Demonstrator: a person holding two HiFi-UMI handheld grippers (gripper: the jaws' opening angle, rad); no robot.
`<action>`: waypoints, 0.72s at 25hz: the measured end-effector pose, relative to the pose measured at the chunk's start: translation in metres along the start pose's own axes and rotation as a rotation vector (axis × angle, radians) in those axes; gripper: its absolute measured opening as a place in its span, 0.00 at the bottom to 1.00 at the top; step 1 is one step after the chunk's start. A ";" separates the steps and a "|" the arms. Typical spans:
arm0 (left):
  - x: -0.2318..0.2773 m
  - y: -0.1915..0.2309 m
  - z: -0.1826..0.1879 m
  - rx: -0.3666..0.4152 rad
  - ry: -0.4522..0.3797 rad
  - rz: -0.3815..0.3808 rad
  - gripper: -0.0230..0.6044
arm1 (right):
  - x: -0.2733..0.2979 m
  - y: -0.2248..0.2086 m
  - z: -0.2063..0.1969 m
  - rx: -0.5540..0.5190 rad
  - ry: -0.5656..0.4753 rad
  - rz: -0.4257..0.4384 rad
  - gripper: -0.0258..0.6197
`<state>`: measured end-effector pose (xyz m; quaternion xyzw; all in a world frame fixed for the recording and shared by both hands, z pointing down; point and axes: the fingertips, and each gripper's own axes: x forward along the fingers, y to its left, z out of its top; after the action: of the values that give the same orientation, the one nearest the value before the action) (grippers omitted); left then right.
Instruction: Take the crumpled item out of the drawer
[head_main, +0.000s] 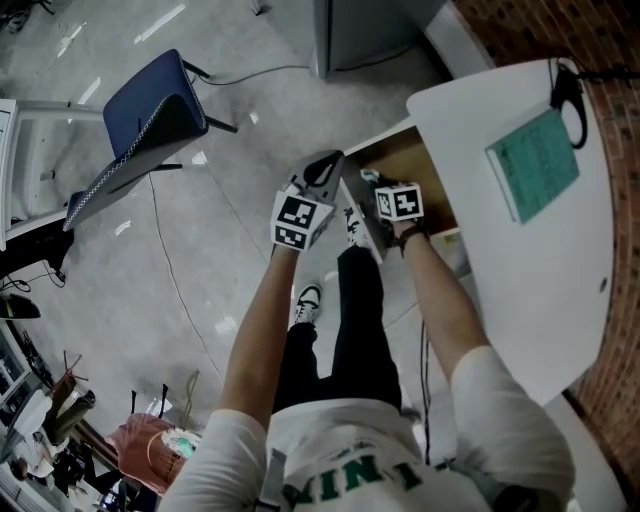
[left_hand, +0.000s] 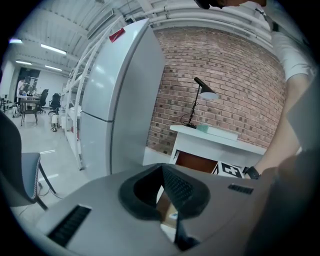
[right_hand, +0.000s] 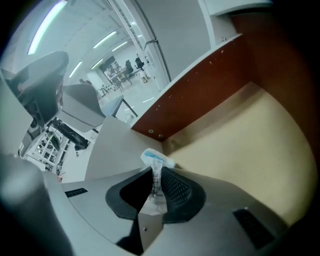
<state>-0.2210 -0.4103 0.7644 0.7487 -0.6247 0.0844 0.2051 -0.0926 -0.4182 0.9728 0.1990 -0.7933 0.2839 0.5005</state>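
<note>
Room: brick wall (left_hand: 225, 75) behind a white counter (head_main: 560, 290), with pale floor below.
Counter top: a teal book (head_main: 533, 165) and a black lamp (left_hand: 202, 92) lie beyond both tools.
Drawer (right_hand: 240, 145): open under the counter's edge; its pale wooden floor and reddish-brown side wall surround the right tool's tips.
Right hand-held gripper (right_hand: 156, 182): angled steeply down into the drawer, jaws clamped on the crumpled item (right_hand: 156, 159).
Crumpled item: white with a blue edge, pinched between the two pads. Its crinkled top pokes out past the tips, near the drawer's corner. Whether it touches the drawer floor I cannot tell.
Left hand-held gripper (left_hand: 162, 172): just beside the right one, outside the drawer front. Its jaws seem to meet at the tips with nothing between them, though the gap is narrow and dim.
Chair (head_main: 150, 110): blue, well apart from the left hand-held gripper.
</note>
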 end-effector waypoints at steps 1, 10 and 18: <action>-0.003 0.000 0.002 0.000 0.001 0.003 0.02 | -0.004 0.002 0.003 0.008 -0.012 0.000 0.12; -0.033 -0.010 0.024 0.026 0.023 0.005 0.02 | -0.065 0.016 0.014 0.033 -0.092 -0.048 0.12; -0.057 -0.028 0.047 0.039 0.039 -0.009 0.02 | -0.128 0.047 0.018 0.037 -0.190 -0.065 0.12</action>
<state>-0.2113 -0.3749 0.6949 0.7534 -0.6155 0.1105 0.2031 -0.0800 -0.3902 0.8387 0.2597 -0.8251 0.2619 0.4280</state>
